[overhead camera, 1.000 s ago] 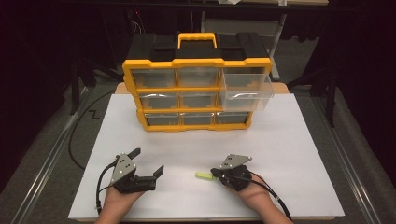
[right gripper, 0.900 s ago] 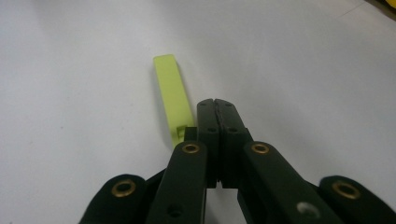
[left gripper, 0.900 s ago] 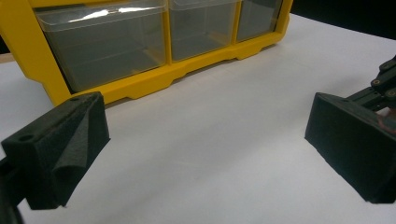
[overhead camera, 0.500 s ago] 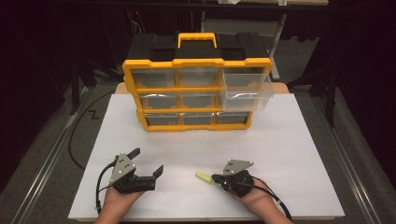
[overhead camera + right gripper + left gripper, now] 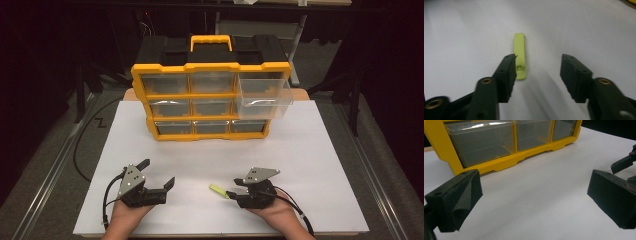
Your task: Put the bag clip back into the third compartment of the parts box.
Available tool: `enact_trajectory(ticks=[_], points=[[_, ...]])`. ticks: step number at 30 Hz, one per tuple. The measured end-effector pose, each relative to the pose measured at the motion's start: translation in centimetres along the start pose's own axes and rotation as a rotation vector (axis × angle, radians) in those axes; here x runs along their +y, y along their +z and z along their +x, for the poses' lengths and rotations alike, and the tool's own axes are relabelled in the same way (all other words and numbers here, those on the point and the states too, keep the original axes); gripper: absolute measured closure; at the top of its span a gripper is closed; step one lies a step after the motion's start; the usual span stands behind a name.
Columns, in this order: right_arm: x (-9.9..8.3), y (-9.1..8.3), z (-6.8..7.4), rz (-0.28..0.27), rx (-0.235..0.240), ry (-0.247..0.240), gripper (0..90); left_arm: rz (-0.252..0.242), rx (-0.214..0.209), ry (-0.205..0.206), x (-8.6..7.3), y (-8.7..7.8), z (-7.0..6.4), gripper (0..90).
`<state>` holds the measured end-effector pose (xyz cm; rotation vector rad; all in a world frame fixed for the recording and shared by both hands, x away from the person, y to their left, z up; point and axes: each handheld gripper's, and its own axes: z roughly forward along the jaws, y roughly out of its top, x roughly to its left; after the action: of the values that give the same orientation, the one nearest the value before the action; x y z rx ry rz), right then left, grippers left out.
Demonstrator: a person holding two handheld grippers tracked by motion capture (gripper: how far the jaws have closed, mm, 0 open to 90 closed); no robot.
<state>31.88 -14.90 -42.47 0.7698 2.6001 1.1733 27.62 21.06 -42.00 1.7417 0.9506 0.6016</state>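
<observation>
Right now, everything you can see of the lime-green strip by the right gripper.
The lime-green strip is a small flat bar, plastic by the look of it, plain and matte, with a small square recess near its near end. It lies flat on the white table top, in front of the right gripper and pointing away from it. That gripper's jaws stand open; the strip's near end lies beside the inner face of one jaw, and whether they touch cannot be told. Nothing grips it.

A lime-green strip (image 5: 520,55) lies on white board (image 5: 320,150); the drawer cabinet (image 5: 210,100) is yellow and black.
</observation>
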Motion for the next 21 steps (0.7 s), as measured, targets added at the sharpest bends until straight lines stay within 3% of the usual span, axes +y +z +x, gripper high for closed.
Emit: enact_trajectory(ticks=[2,3,4,6,11,21], points=[[0.0,0.0,0.0,-0.011,-0.001,0.004,33.0,0.002,0.004,-0.003,0.0,0.0,0.0,1.0],[0.0,0.0,0.0,-0.011,-0.001,0.004,33.0,0.002,0.004,-0.003,0.0,0.0,0.0,1.0],[0.1,0.0,0.0,-0.016,0.001,0.008,24.0,0.004,0.007,-0.005,-0.1,0.0,0.0,1.0],[0.1,0.1,0.1,-0.023,-0.013,-0.003,15.0,0.003,0.01,-0.007,-0.1,0.0,0.1,1.0],[0.3,0.0,0.3,-0.056,-0.017,-0.003,0.0,0.007,0.01,-0.005,-0.1,0.0,0.0,1.0],[1.8,1.6,0.8,-0.06,-0.014,-0.006,0.1,0.007,0.007,-0.003,-0.1,0.1,0.1,1.0]])
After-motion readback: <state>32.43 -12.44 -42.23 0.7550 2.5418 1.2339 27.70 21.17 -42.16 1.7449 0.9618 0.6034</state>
